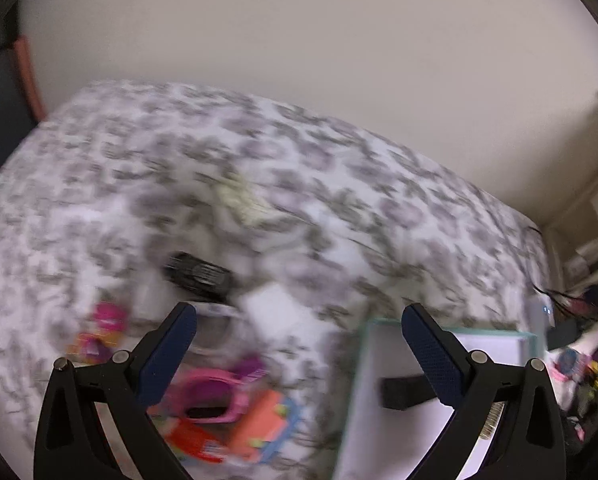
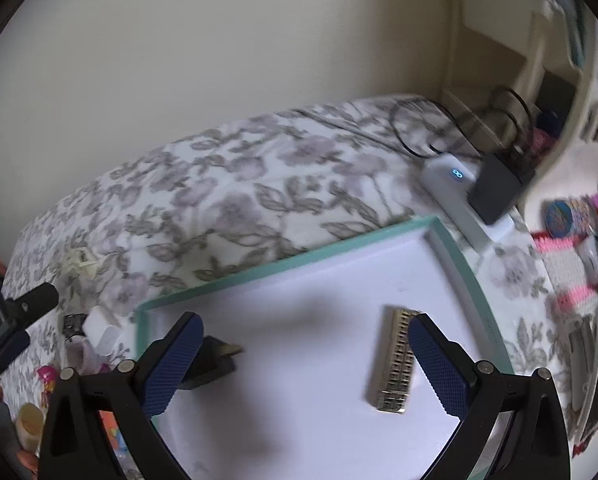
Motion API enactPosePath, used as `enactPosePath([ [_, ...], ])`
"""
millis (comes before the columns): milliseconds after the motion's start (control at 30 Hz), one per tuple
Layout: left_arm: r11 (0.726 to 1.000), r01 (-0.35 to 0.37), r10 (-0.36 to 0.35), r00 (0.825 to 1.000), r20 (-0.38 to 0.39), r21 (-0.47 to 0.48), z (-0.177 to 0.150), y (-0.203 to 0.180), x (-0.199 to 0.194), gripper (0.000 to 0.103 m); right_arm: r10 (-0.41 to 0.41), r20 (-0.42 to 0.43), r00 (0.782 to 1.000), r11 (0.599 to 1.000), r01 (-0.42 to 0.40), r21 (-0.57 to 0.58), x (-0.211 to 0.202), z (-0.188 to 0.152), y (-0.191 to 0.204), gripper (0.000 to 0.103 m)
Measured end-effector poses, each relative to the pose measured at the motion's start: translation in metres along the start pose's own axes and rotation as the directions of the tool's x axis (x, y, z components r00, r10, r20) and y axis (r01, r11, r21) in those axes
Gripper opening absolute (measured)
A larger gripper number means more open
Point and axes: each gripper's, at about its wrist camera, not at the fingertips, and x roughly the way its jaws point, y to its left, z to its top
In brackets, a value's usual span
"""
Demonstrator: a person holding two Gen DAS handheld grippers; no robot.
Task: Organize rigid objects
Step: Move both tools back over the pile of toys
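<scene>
Left gripper (image 1: pixel 299 320), right gripper (image 2: pixel 305 330): wide, empty.

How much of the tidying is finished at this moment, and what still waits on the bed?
Done: the white tray holds a black plug and a metal block. In hand: nothing; the left tongs and right tongs both stand open and empty. Left: a black comb-like piece, pink and orange toys and a pale clip lie loose on the floral bedspread.
</scene>
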Motion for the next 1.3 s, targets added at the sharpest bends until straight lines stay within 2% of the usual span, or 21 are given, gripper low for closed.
enactPosePath([
  [100,0.993,-0.116,0.116,0.993,0.015,-0.011,0.004,0.015,-0.008,0.102,0.046,0.015,0.999,0.998,-0.045,-0.05,-0.007,-0.001,0.022,0.103],
  [200,0.974,-0.224,0.224,0.974,0.026,-0.031,0.005,0.033,-0.016,0.102,0.082,0.01,0.997,0.992,-0.081,-0.095,-0.01,-0.005,0.046,0.103],
  [333,0.961,-0.274,0.275,0.962,0.011,-0.046,0.001,0.054,-0.022,0.102,0.145,-0.006,0.989,0.977,-0.144,-0.155,-0.013,-0.015,0.077,0.103],
  [467,0.96,-0.261,0.262,0.965,-0.011,-0.098,-0.006,0.08,-0.025,0.102,0.189,-0.028,0.982,0.953,-0.19,-0.234,-0.012,-0.028,0.111,0.103],
  [633,0.949,-0.275,0.271,0.961,-0.048,-0.155,-0.009,0.112,-0.022,0.102,0.248,-0.084,0.965,0.93,-0.261,-0.257,-0.005,-0.043,0.137,0.103],
  [800,0.937,-0.286,0.266,0.956,-0.123,-0.202,-0.02,0.139,-0.008,0.102,0.24,-0.139,0.961,0.911,-0.272,-0.311,0.008,-0.061,0.162,0.103],
  [1000,0.926,-0.262,0.21,0.955,-0.208,-0.271,-0.033,0.17,0.012,0.102,0.234,-0.205,0.95,0.893,-0.294,-0.342,0.018,-0.077,0.172,0.103],
  [1300,0.916,-0.268,0.187,0.944,-0.27,-0.3,-0.037,0.199,0.033,0.102,0.237,-0.29,0.927,0.905,-0.319,-0.282,0.033,-0.081,0.17,0.102],
])
